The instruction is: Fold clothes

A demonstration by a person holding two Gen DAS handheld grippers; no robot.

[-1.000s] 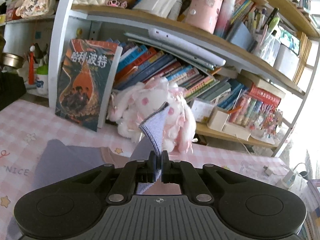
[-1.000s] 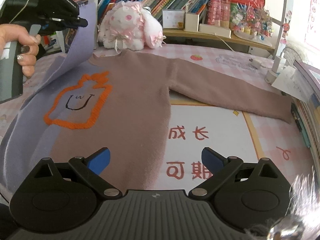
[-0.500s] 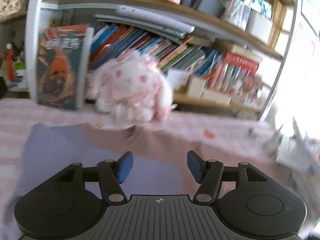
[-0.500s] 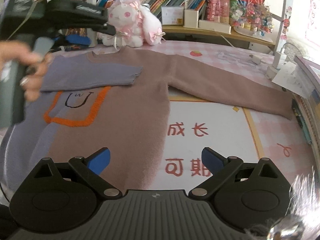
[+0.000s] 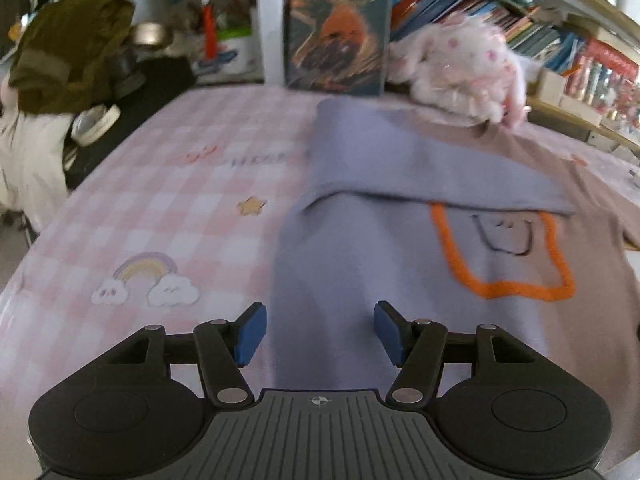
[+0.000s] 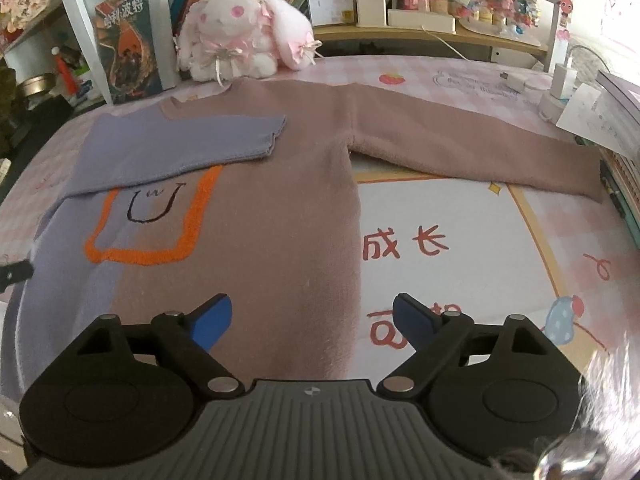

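Right wrist view is showing the whole sweater [image 6: 280, 184] lying flat on the worktop [image 6: 480, 216]: purple sleeve [image 6: 180, 148] folded across the chest, brown sleeve [image 6: 480, 152] stretched out. Left wrist view is showing only the purple side. Left tool [image 5: 318, 334] and right tool [image 6: 312, 322] are both hanging wide open, gripping nothing.

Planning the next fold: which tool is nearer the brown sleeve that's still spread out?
Right. The right tool hangs open over the sweater's brown hem, the brown sleeve ahead to its right. The left tool is open over the purple side, across the sweater.
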